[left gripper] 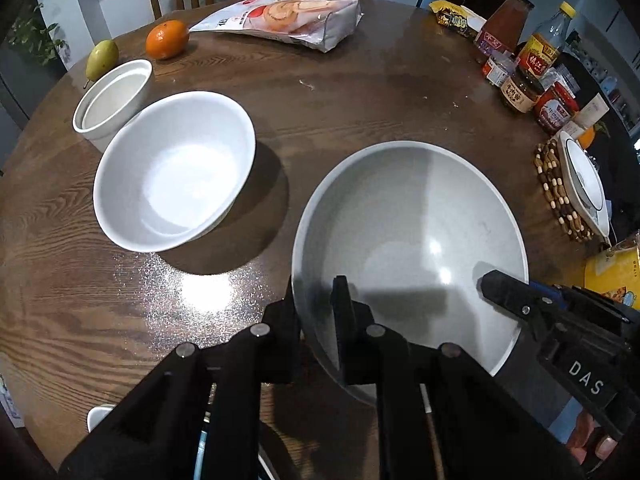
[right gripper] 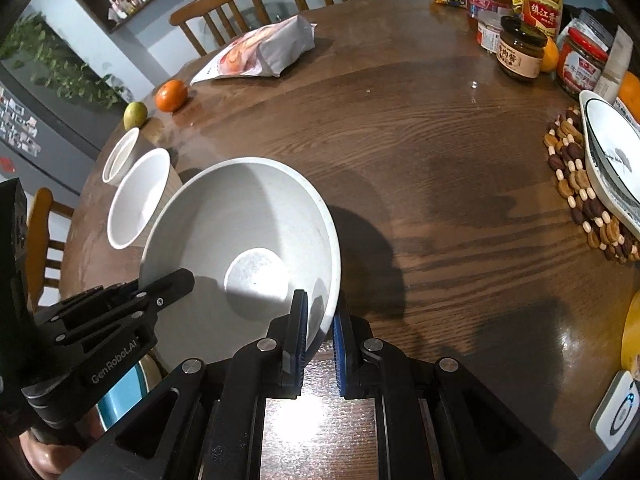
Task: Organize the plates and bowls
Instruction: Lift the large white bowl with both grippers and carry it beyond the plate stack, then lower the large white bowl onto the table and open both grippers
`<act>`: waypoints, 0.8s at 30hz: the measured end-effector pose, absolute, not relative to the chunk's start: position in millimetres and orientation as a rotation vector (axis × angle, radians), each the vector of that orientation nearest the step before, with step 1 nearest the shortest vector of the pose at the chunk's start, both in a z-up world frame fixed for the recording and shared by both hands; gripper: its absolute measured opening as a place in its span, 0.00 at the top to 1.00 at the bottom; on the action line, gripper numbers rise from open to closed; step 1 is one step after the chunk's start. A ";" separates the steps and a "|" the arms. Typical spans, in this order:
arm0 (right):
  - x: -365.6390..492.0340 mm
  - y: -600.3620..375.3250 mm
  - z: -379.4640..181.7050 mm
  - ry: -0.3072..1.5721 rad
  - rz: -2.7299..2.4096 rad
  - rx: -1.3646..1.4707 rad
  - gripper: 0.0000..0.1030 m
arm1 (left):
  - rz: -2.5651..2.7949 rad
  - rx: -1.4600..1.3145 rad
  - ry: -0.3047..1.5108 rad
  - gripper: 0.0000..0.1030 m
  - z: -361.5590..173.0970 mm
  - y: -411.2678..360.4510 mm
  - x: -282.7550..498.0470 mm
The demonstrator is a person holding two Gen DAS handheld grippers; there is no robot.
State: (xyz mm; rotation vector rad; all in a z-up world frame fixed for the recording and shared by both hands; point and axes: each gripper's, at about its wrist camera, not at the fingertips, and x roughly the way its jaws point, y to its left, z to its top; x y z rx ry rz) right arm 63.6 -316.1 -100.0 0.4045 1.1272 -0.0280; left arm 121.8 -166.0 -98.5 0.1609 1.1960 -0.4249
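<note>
A: On the table (left gripper: 360,92), where is the big bowl (left gripper: 408,248)?

B: Close in front of both tools. The left tool (left gripper: 316,312) is clamped on its near rim, one finger inside, one outside. The right tool (right gripper: 320,320) pinches the rim likewise, at about 5 o'clock in the right view.

A: And the other dishes?

B: A white bowl (left gripper: 172,168) sits at 10 o'clock of the big bowl, a small cup (left gripper: 112,100) touching it beyond. A plate (left gripper: 584,184) rests on a beaded mat (left gripper: 554,192) at 3 o'clock.

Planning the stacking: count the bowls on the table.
3: large grey bowl gripped by both grippers, white bowl beside it, small straight-sided white bowl behind. A patterned dish sits separately.
</note>
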 end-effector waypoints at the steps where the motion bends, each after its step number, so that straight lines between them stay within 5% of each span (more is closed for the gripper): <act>1: 63.3 -316.5 -100.7 1.134 -0.028 0.406 0.88 | -0.423 0.167 1.196 0.88 -98.9 -166.5 121.2; 13: 54.4 -313.1 -100.7 1.142 -0.029 0.412 0.87 | -0.424 0.184 1.202 0.78 -102.3 -166.5 113.8; 18: 48.1 -315.5 -91.6 1.108 -0.066 0.394 0.80 | -0.408 0.187 1.158 0.37 -91.6 -161.2 107.0; 21: 40.7 -318.0 -82.9 1.083 -0.085 0.390 0.57 | -0.399 0.180 1.142 0.35 -83.5 -153.3 103.4; 24: 33.1 -319.3 -76.2 1.058 -0.086 0.401 0.55 | -0.379 0.166 1.129 0.21 -76.8 -142.9 97.7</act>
